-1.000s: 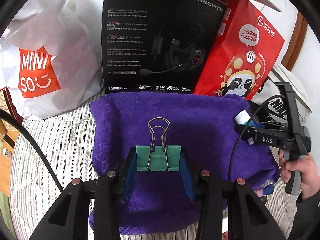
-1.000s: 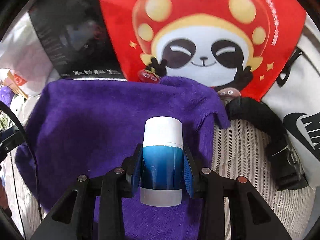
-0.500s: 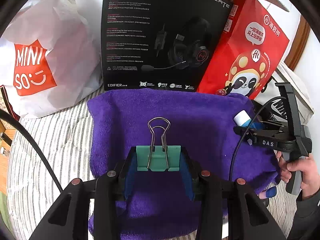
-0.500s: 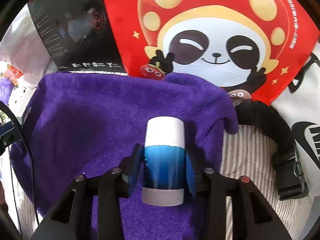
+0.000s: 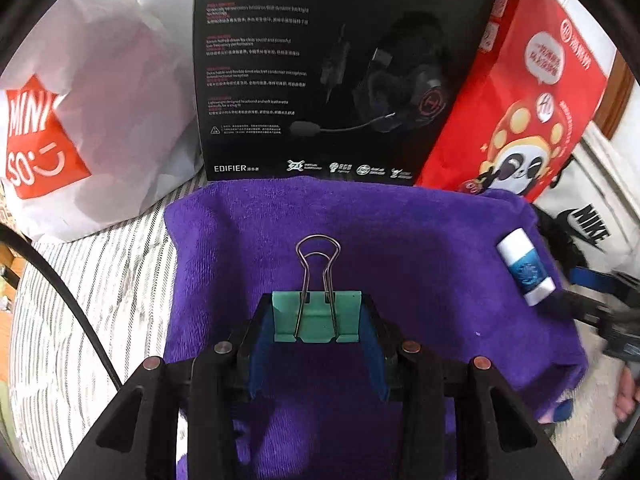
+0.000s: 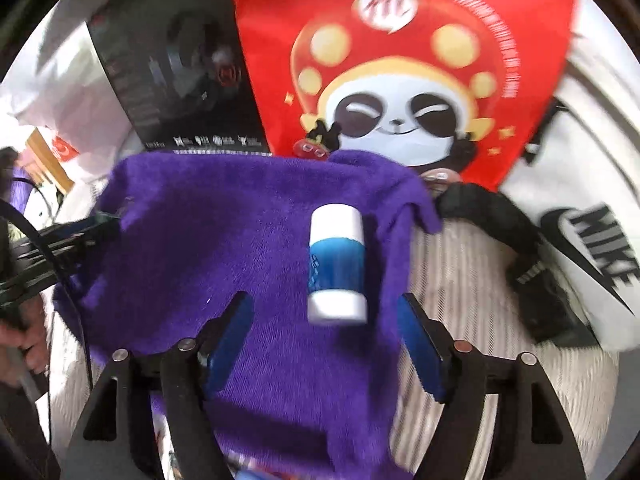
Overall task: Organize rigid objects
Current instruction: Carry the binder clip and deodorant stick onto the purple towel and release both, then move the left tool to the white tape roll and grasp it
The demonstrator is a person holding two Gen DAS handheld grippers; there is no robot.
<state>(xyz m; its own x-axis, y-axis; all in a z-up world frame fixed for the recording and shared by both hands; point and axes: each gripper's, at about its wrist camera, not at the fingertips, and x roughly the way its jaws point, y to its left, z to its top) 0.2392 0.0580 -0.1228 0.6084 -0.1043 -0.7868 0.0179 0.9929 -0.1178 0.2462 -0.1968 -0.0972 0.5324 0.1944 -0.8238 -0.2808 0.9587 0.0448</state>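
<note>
In the left wrist view, the left tool (image 5: 318, 322) is closed on a teal metal binder clip with silver wire handles (image 5: 317, 316); its blue pads press the clip's two sides, and the wire handles point forward, away from the camera; the clip is held over a purple fleece towel (image 5: 404, 240) that is spread on a bed with a grey-and-white striped cover (image 5: 84, 292). In the right wrist view, the right tool (image 6: 326, 336) stands wide open, its two blue pads well apart and touching nothing; just beyond them a short cylindrical glue stick with a blue body and white ends (image 6: 337, 264) lies on its side on the towel (image 6: 224, 224), near the towel's right edge, free of both pads; the same stick (image 5: 525, 266) shows at the right side of the towel in the left wrist view, with the blurred right tool just beside it. Past the towel's far edge, a black headset box with white print (image 5: 332, 68) leans upright; to its left sits a white plastic bag with a red logo patch (image 5: 104, 92); to its right stands a red paper bag printed with a cartoon panda (image 6: 400, 72); further right lies a white bag with black Nike lettering (image 6: 592, 236), with a black strap (image 6: 500, 216) in front of it.
</note>
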